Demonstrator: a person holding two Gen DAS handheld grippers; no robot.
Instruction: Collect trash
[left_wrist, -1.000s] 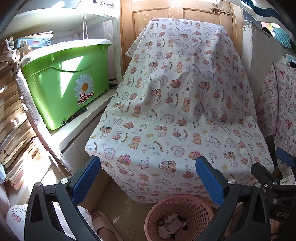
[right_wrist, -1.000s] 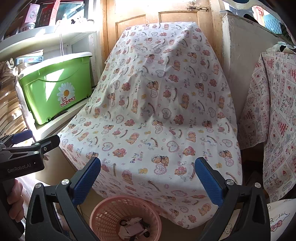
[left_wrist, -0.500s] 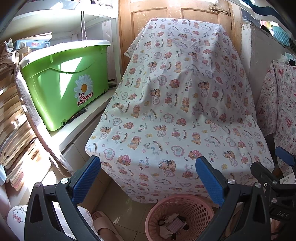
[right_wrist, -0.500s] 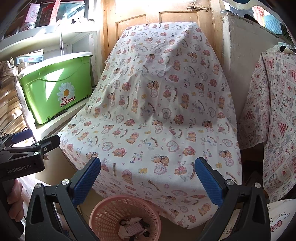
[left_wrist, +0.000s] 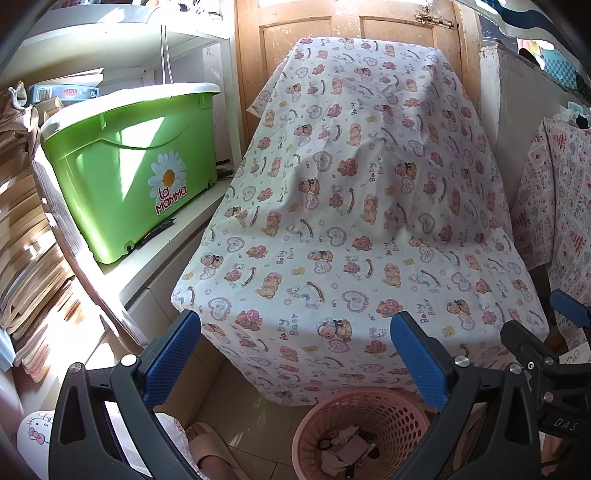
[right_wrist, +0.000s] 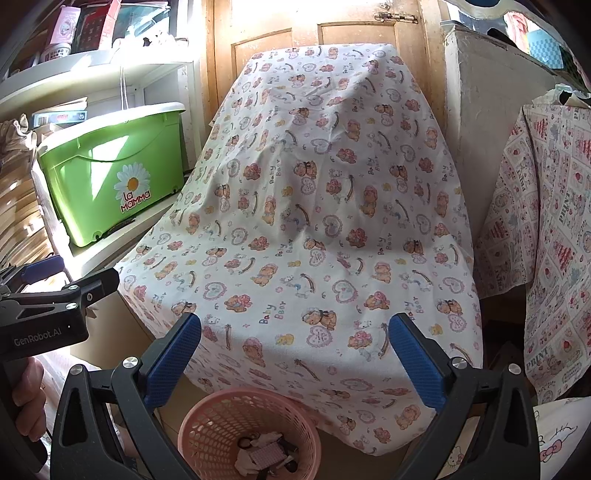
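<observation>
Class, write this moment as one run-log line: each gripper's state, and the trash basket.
left gripper: open, empty | right gripper: open, empty | pink basket: on floor, holds trash

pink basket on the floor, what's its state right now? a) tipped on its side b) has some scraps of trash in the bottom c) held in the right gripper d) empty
b: the pink basket stands upright on the floor below the bear-print sheet, with a few scraps in its bottom, and both grippers are open, holding nothing.
</observation>
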